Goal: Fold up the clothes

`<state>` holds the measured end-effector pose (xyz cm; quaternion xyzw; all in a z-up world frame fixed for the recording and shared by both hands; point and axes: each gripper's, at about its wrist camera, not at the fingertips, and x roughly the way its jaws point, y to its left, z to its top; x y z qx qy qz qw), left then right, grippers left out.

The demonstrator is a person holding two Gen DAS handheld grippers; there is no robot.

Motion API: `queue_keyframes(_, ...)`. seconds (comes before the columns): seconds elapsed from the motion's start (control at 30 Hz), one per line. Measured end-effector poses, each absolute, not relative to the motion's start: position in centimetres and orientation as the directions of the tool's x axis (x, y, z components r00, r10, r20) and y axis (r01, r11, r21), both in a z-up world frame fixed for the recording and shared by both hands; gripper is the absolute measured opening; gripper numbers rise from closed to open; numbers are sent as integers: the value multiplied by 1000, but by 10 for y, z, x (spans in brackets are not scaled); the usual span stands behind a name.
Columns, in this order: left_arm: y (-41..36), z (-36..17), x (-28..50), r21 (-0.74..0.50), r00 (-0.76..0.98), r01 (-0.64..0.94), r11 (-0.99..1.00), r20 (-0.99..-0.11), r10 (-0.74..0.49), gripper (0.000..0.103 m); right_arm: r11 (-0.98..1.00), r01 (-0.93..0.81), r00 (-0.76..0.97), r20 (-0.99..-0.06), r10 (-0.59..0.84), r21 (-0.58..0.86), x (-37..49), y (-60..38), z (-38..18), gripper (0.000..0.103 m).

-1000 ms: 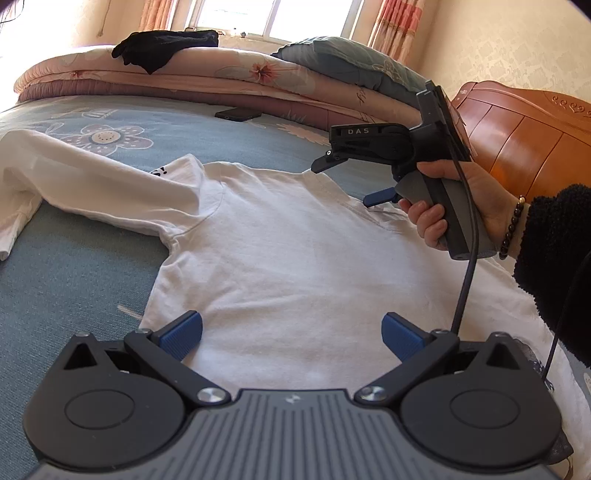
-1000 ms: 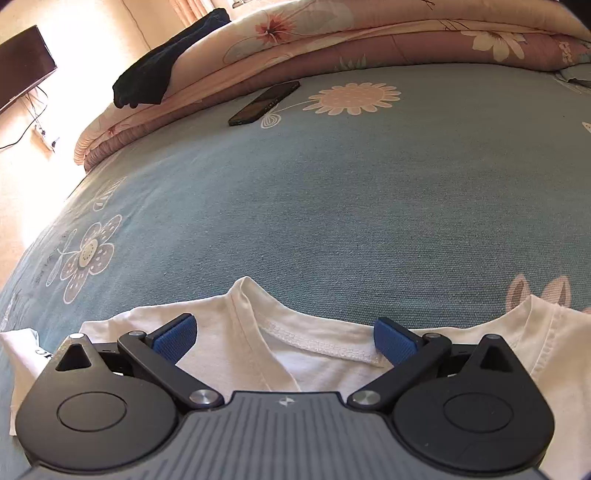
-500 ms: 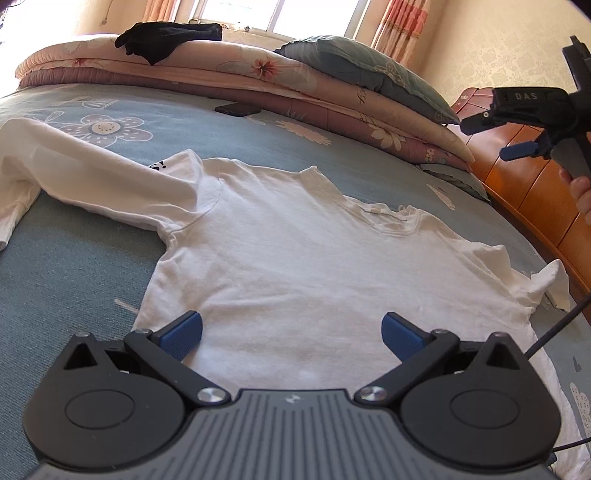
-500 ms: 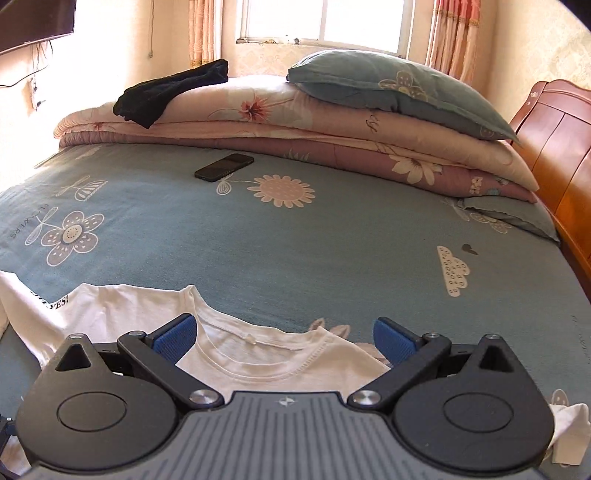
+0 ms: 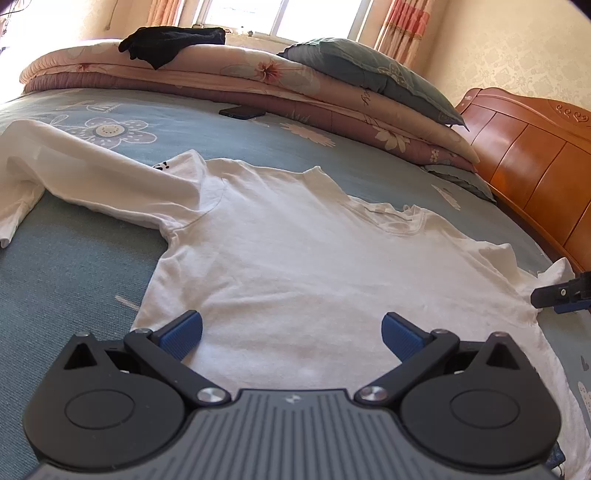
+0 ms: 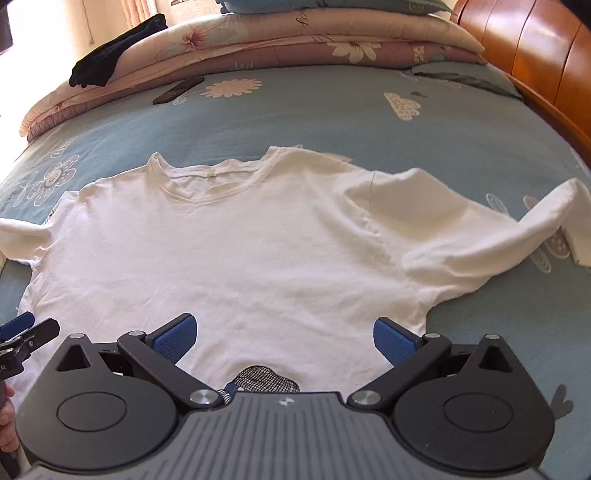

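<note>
White T-shirt [image 6: 236,258] flat on bed [image 6: 332,122], collar toward folded quilts [image 6: 295,40]

Home bedroom, bed [image 5: 92,280], wooden headboard [image 5: 535,155], pillow [image 5: 369,74], curtained window [image 5: 243,14]

You are looking at 1 white T-shirt [image 6: 229,258] lying on the bed [image 6: 332,122], and you are holding 2 grippers, the left gripper [image 5: 291,330] and the right gripper [image 6: 284,334], each spreading 2 blue pads wide over it. Beyond the shirt, 1 phone [image 6: 178,90], 1 black garment [image 5: 170,44] and 1 grey-blue pillow [image 5: 373,79] are resting.
</note>
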<state>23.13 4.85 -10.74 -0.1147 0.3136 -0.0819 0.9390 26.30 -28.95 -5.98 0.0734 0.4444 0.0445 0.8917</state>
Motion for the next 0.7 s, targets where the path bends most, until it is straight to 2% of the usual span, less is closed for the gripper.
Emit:
queue_keyframes(0.13, 42, -108, 231, -222, 791, 85, 971, -577, -201, 103, 971, 8, 600, -778, 188, 240, 264, -296, -86, 103)
queue_keyframes(0.3, 34, -110, 230, -162, 791, 92, 982, -587, -171, 103, 977, 132, 681, -732, 35, 169, 267, -318, -92, 103)
queue_keyframes(0.37, 33, -110, 230, -148, 791, 92, 985, -590, -163, 103, 960, 114, 716, -691, 100, 257, 257, -329, -90, 103)
queue_keyframes(0.47, 30, -111, 230, -125, 791, 92, 988, -594, -149, 103, 912, 13, 773, -582, 251, 410, 236, -338, -93, 103)
queue_keyframes(0.53, 28, -111, 229, -114, 790, 92, 989, -596, -142, 103, 884, -15, 756, -573, 315, 467, 237, -336, -96, 103)
queue_keyframes(0.7, 26, -111, 230, -95, 787, 91, 991, -603, -130, 103, 923, -115, 709, -620, 335, 367, 246, -317, -102, 103)
